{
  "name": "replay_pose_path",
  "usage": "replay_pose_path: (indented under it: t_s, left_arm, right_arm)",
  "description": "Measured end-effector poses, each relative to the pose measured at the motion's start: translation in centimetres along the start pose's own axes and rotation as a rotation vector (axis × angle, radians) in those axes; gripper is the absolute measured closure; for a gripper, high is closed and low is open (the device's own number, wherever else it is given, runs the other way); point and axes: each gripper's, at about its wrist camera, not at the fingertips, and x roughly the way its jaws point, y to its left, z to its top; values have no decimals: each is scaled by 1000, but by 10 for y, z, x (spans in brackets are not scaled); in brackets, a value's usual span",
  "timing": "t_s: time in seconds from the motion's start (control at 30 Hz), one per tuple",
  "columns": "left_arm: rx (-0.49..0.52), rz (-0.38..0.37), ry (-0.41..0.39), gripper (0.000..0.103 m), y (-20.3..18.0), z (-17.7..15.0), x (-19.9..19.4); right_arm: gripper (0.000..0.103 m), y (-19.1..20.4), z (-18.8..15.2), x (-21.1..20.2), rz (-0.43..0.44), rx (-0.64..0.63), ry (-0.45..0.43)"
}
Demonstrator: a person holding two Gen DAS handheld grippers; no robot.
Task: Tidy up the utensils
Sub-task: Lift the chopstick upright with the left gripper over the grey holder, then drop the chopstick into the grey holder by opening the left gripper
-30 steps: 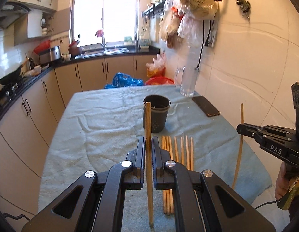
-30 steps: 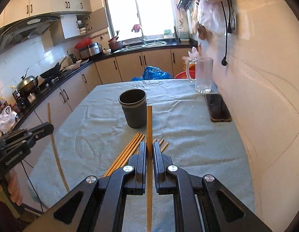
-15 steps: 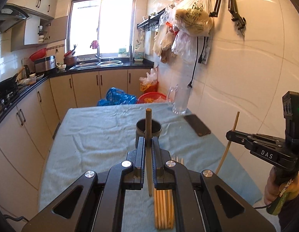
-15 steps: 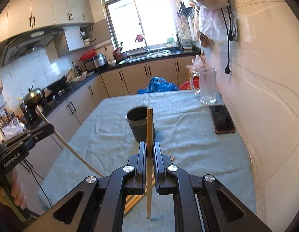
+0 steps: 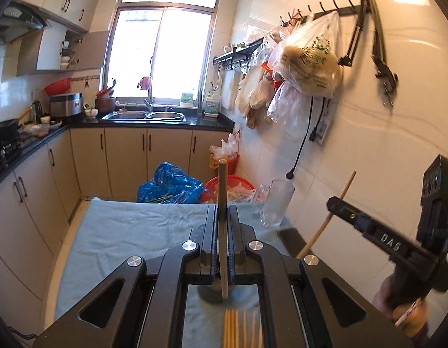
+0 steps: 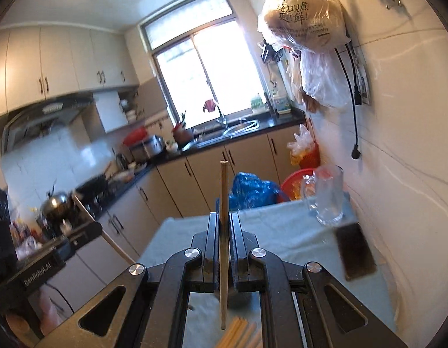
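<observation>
Jaws of the left gripper [image 5: 222, 223] clenched on one upright chopstick [image 5: 223, 203]; right gripper [image 6: 223, 226] likewise pinching its own chopstick [image 6: 223, 217]. Dark holder [image 5: 213, 291] stands below on the cloth-covered table [image 5: 131, 232], spare chopsticks [image 5: 238, 329] nearer its near edge. Advised: centre each tip above the holder before loosening.

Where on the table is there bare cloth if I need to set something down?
The widest bare cloth runs along the table's cabinet side, up to the far edge near the blue bag. It is crowded on the wall side, where the glass mug and phone sit, and at the near middle, with the loose chopsticks and dark cup.
</observation>
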Motion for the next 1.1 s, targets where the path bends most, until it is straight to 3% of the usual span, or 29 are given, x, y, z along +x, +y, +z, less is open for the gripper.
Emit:
replay_pose_path:
  t_s: [0.27, 0.47, 0.63, 0.8, 0.83, 0.87, 0.93, 1.1]
  left_arm:
    - [-31, 29, 60, 97, 12, 4, 66]
    - [-45, 53, 178, 97, 22, -22, 111]
    - [-41, 68, 202, 97, 27, -30, 118]
    - [-32, 77, 181, 96, 27, -28, 109]
    - [-31, 76, 181, 94, 27, -27, 106]
    - [-36, 73, 181, 91, 28, -26, 101]
    - [-53, 70, 178, 79, 31, -25, 92]
    - [-77, 76, 147, 75, 39, -27, 56]
  right_arm:
    - [96, -7, 10, 54, -37, 34, -23]
    - [96, -21, -12, 101, -84, 34, 99]
    - [95, -33, -29, 125, -91, 59, 183]
    - [94, -42, -34, 133, -93, 86, 211]
    - [85, -43, -34, 134, -94, 89, 214]
    - [67, -43, -34, 134, -94, 92, 215]
    - [48, -44, -32, 130, -94, 108, 203]
    - [48, -40, -24, 106, -105, 95, 182]
